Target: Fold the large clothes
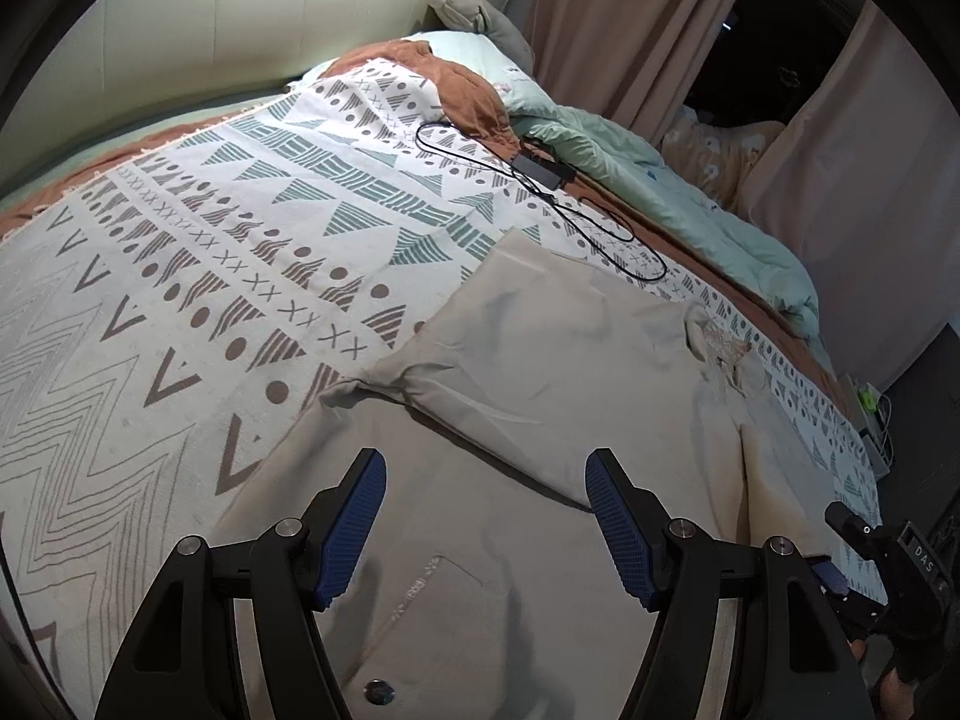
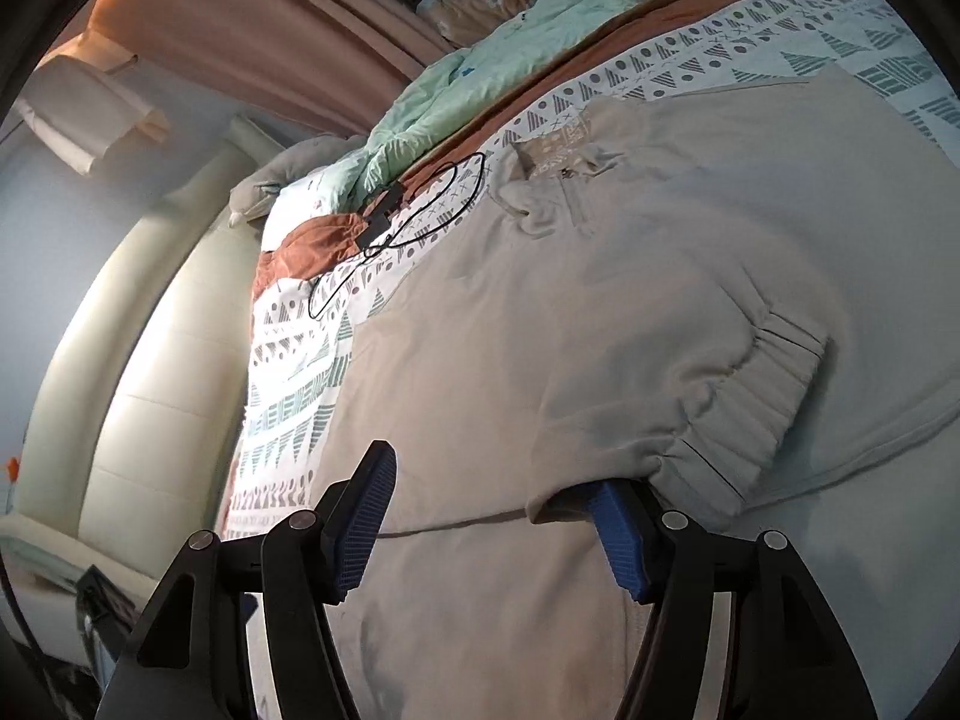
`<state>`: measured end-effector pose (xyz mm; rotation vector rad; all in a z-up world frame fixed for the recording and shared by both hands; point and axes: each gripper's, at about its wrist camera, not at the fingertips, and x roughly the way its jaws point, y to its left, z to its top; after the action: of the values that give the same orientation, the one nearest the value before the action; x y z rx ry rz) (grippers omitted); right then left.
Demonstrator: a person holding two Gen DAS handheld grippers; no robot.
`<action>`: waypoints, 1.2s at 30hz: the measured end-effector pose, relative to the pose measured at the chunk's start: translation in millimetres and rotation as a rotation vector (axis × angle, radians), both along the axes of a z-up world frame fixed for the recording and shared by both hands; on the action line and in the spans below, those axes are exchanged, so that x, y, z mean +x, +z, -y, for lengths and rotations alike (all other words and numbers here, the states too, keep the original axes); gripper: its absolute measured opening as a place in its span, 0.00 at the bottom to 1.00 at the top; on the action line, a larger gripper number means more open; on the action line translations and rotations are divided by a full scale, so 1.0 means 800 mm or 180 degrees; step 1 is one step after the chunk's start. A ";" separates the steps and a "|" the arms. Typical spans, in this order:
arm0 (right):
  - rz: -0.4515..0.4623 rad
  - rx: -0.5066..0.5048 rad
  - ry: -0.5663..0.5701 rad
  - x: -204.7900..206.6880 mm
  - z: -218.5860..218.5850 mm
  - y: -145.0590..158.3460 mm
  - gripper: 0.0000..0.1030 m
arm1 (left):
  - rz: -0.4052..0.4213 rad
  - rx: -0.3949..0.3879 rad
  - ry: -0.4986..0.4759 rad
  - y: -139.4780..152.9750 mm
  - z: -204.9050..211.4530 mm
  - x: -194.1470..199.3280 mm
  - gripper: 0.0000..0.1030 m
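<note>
A large beige sweatshirt (image 1: 540, 372) lies flat on the patterned blanket (image 1: 210, 252), with its zip collar (image 1: 714, 342) to the right. One sleeve (image 1: 510, 324) is folded across the body. My left gripper (image 1: 486, 480) hovers open over the lower front, with nothing between its fingers. In the right wrist view the sweatshirt (image 2: 600, 300) fills the frame, collar (image 2: 564, 180) far off. Its ribbed cuff (image 2: 738, 414) rests on the body. My right gripper (image 2: 492, 492) is open, and the cuff's edge drapes over the tip of the right finger (image 2: 621, 546).
A black cable with adapter (image 1: 540, 171) lies on the blanket beyond the sweatshirt, also in the right wrist view (image 2: 384, 216). A mint duvet (image 1: 690, 204) is bunched along the far side. The cream headboard (image 2: 150, 360) and curtains (image 1: 630, 12) bound the bed.
</note>
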<state>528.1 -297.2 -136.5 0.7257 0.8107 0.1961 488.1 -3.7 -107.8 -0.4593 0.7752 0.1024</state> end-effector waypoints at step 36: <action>-0.0517 0.1172 -0.1913 -0.119 0.321 -0.101 0.62 | 0.0024 0.1140 -0.2220 -0.036 0.414 0.044 0.69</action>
<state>432.8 -554.2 -217.3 1.3125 0.6816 -0.2667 522.9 -334.5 -136.4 0.1640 0.8511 -0.4058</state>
